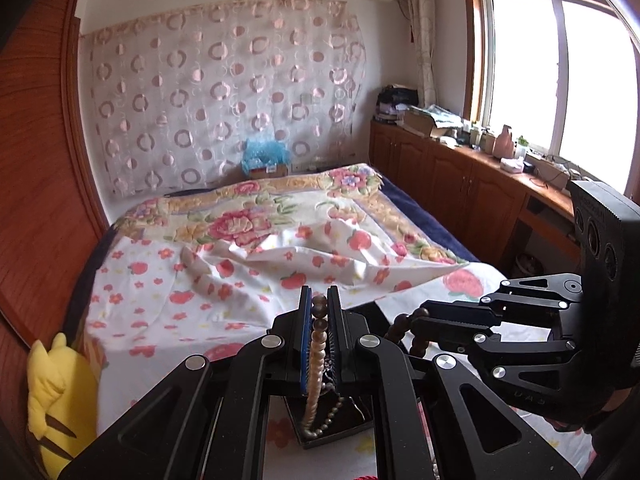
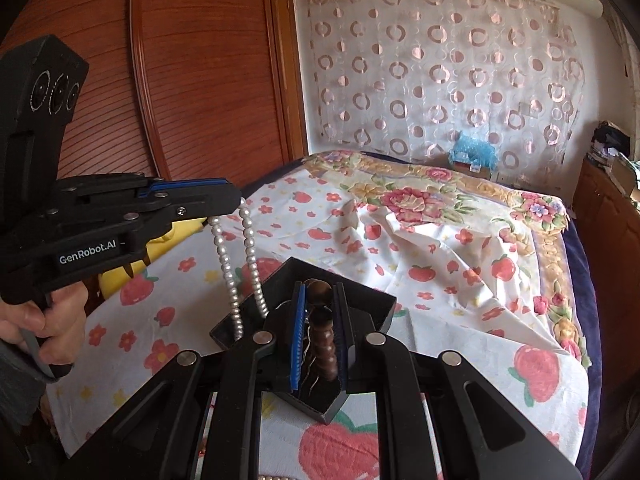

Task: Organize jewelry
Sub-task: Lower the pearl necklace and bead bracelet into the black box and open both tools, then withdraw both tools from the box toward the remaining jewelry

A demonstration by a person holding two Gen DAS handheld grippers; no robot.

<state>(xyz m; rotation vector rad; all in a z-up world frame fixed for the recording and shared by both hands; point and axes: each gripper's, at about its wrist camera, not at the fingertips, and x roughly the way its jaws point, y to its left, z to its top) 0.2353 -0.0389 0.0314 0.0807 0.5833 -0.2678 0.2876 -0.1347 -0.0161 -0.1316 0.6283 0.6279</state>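
In the left wrist view my left gripper [image 1: 320, 293] is shut on a white pearl necklace [image 1: 314, 364]. The right wrist view shows that strand [image 2: 224, 264] hanging as a loop from the left gripper [image 2: 237, 197] down into a black tray [image 2: 362, 294]. My right gripper [image 2: 320, 287] is shut on a string of brown wooden beads [image 2: 322, 340] just above the same tray. From the left wrist view the right gripper [image 1: 418, 320] sits close on the right, brown beads [image 1: 416, 346] dangling from it. The tray [image 1: 356, 426] lies on the bed sheet and also holds a thin dark chain [image 1: 334, 406].
The tray rests near the foot of a bed with a strawberry-print sheet [image 2: 440, 280]. A yellow plush toy [image 1: 52, 392] leans at the bed's left edge by a wooden wardrobe [image 2: 200, 80]. Cluttered wooden cabinets [image 1: 460, 184] run under the window. A person's hand [image 2: 40, 320] grips the left handle.
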